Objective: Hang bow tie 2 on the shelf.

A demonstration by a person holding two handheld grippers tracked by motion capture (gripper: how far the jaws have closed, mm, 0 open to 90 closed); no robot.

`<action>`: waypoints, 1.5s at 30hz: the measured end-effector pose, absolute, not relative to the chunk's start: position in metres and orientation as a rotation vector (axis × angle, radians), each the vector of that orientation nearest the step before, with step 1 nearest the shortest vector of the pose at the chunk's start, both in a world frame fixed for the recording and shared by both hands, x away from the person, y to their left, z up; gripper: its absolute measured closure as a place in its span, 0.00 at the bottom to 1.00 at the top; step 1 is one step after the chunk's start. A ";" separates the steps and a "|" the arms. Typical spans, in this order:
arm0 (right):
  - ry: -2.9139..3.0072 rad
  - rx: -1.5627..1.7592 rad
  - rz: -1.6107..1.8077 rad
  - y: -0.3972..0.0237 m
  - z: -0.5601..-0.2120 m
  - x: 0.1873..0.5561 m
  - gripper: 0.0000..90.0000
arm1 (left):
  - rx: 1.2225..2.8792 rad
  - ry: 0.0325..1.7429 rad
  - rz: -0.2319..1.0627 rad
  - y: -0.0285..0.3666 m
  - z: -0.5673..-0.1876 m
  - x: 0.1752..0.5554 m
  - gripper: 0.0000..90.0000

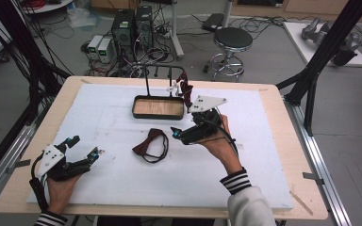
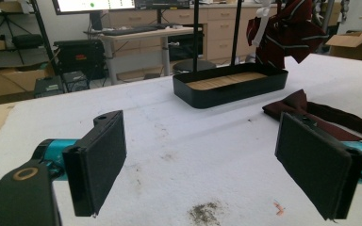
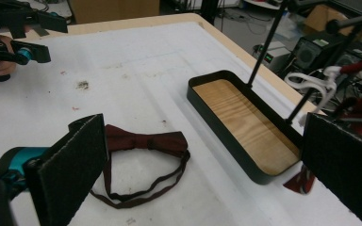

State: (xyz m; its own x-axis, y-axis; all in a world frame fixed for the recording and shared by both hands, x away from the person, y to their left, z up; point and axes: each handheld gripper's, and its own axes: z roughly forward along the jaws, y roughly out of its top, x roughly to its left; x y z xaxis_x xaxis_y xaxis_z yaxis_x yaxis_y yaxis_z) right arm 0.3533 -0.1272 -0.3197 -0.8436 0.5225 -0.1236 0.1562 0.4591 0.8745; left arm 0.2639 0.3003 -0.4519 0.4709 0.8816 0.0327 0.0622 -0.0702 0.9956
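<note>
While both tongs hang empty in the high view, left tongs (image 1: 82,147) sit wide near the worktop (image 1: 273,188) corner, right tongs (image 1: 183,126) beside the bow tie (image 1: 151,143). Left gripper view: jaws wide, tray (image 2: 231,87) ahead, bow tie right. Right gripper view: jaws wide, bow tie (image 3: 143,141) flat between them, just beside tray (image 3: 217,127).
</note>
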 end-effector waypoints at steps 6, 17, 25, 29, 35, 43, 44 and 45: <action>2.380 0.536 1.321 -0.112 -0.320 0.365 0.01 | 1.496 0.867 0.837 0.300 -0.452 0.264 0.19; 2.450 0.482 1.273 -0.088 -0.325 0.383 0.01 | 1.498 0.867 0.835 0.301 -0.452 0.264 0.19; 2.488 0.449 1.252 -0.072 -0.328 0.397 0.01 | 1.499 0.866 0.835 0.301 -0.452 0.264 0.19; 2.521 0.424 1.223 -0.064 -0.330 0.403 0.02 | 1.495 0.866 0.836 0.300 -0.452 0.264 0.19; 2.569 0.347 1.199 -0.051 -0.333 0.411 0.04 | 1.496 0.865 0.836 0.301 -0.452 0.264 0.19; 2.652 0.306 1.081 -0.040 -0.349 0.420 0.04 | 1.495 0.865 0.836 0.301 -0.452 0.264 0.19; 2.657 0.300 1.067 -0.039 -0.351 0.421 0.04 | 1.495 0.865 0.836 0.301 -0.452 0.264 0.19; 2.662 0.302 1.062 -0.038 -0.352 0.421 0.04 | 1.495 0.864 0.837 0.301 -0.452 0.264 0.19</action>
State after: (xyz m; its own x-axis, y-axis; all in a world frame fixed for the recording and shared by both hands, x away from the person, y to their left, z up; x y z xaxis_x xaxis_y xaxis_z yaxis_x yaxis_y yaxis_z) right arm 0.4208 -0.0379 -0.3522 -0.9448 0.2852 -0.1612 0.0959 0.7114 0.6962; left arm 0.2640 0.3008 -0.4519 0.4725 0.8807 0.0324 0.0605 -0.0691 0.9958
